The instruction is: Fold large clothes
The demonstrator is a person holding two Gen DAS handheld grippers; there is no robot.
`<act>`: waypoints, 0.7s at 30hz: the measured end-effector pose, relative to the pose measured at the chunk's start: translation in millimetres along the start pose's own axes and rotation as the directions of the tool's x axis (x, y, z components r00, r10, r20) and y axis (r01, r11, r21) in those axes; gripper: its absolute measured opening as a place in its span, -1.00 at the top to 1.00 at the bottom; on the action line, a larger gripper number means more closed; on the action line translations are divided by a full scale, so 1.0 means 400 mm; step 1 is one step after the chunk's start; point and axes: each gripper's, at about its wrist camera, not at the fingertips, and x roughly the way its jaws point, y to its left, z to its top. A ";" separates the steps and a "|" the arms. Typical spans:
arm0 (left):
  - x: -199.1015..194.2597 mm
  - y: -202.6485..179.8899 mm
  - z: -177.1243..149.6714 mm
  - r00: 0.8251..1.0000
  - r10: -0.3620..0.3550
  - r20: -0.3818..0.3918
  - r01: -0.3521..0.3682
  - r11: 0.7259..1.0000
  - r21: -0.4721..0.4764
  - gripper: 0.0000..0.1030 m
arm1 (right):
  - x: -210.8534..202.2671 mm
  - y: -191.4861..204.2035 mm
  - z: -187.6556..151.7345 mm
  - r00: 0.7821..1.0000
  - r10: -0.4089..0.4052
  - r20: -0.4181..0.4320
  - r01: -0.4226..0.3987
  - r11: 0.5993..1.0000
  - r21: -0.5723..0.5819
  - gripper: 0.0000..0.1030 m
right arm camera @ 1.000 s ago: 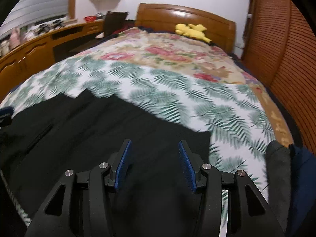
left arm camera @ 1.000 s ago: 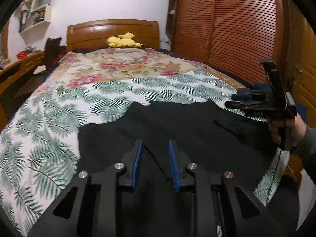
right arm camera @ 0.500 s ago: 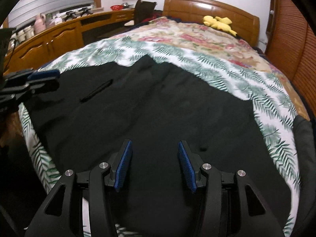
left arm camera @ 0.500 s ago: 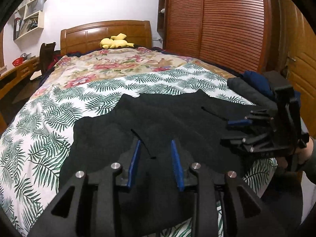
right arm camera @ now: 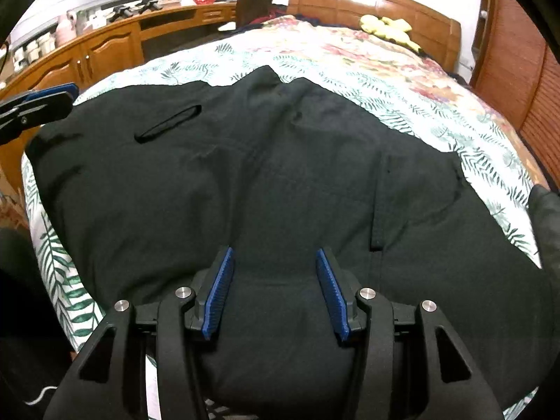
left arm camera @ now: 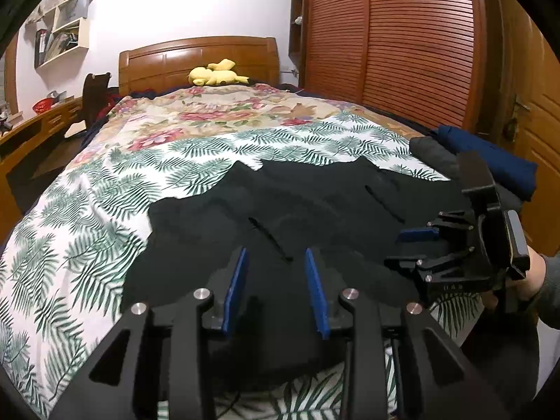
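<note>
Both grippers hang over the near edge of the bed (left arm camera: 87, 231) with their blue pads apart and nothing between them. The left gripper (left arm camera: 276, 280) points along the black garment (left arm camera: 315, 217), which lies spread just ahead of and under its fingers; the right gripper (right arm camera: 274, 283) looks down on the same black garment (right arm camera: 280, 161) from its other side, with the cloth's near hem directly below its fingers. In the left wrist view the right gripper (left arm camera: 413, 248) shows off to the right, low above the cloth.

Judging by this, the garment is laid out but not yet folded, so the step in hand is lining up for a first grasp. The next move probably calls for each gripper to drop to an edge or corner nearest it, close on a single layer of cloth, then lift and carry it across. A stack of dark clothes (left arm camera: 490, 161) lies beyond the right gripper.
</note>
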 end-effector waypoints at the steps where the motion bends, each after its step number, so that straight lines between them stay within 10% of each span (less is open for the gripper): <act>1: -0.009 0.005 -0.005 1.000 0.004 -0.001 -0.004 1.000 -0.007 0.35 | 0.000 0.000 -0.001 1.000 0.001 0.001 -0.001 1.000 0.001 0.03; 21: -0.048 0.155 -0.156 0.975 0.164 -0.151 -0.187 0.970 -0.156 0.20 | 0.009 -0.007 -0.034 0.998 0.029 0.063 -0.029 1.000 0.006 0.02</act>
